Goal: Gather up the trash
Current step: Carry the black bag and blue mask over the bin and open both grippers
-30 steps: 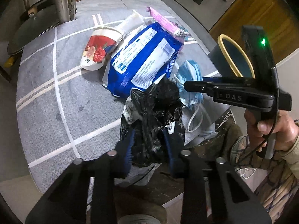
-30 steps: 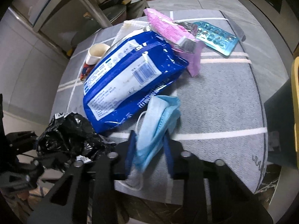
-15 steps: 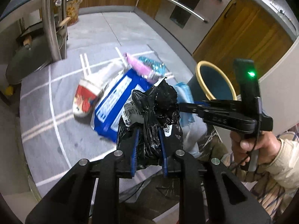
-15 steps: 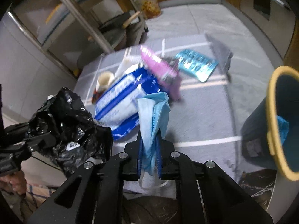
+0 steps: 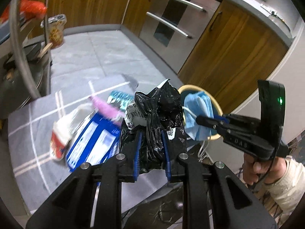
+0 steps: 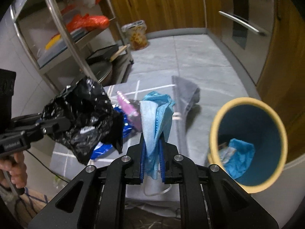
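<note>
My left gripper [image 5: 151,148] is shut on a crumpled black plastic bag [image 5: 158,114] and holds it up above the table; the bag also shows in the right wrist view [image 6: 82,118]. My right gripper [image 6: 152,152] is shut on a light blue face mask [image 6: 155,120], lifted off the table, with its white ear loop hanging below. The mask shows in the left wrist view [image 5: 198,116] in front of the bin. The blue bin with a yellow rim [image 6: 247,143] stands to the right and holds blue trash.
On the grey mat [image 5: 38,133] lie a blue wipes pack [image 5: 91,145], a pink wrapper [image 5: 106,110], a paper cup [image 5: 59,141] and a blister pack [image 5: 120,97]. A metal shelf rack [image 6: 63,38] stands at the left, wooden cabinets [image 5: 228,43] behind.
Both grippers have risen off the table with their loads. The mask has moved right toward the bin, and the black bag has been lifted higher.
</note>
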A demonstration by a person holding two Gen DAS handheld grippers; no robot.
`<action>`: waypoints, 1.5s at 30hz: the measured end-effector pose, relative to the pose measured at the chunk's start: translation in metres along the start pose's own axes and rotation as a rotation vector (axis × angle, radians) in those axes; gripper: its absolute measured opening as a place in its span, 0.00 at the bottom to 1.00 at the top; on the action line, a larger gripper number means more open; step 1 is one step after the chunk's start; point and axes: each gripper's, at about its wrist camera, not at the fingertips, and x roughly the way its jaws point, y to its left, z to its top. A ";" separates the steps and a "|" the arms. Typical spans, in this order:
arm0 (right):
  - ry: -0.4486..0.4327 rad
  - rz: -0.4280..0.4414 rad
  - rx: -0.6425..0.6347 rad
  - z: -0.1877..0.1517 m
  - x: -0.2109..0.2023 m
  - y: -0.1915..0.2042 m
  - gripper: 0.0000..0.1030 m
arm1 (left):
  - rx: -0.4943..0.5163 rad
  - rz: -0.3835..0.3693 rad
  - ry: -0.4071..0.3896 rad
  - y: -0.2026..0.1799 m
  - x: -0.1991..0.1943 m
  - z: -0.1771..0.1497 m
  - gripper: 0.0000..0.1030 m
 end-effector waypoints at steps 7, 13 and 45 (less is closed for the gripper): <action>-0.079 -0.065 0.050 -0.003 -0.034 -0.040 0.13 | 0.056 -0.016 -0.020 -0.041 0.018 0.025 0.19; -0.110 -0.100 0.099 -0.013 -0.047 -0.075 0.13 | 0.086 -0.042 0.000 -0.072 0.043 0.034 0.19; -0.008 -0.249 0.315 -0.038 -0.014 -0.187 0.15 | 0.240 0.004 0.175 -0.172 0.215 0.034 0.23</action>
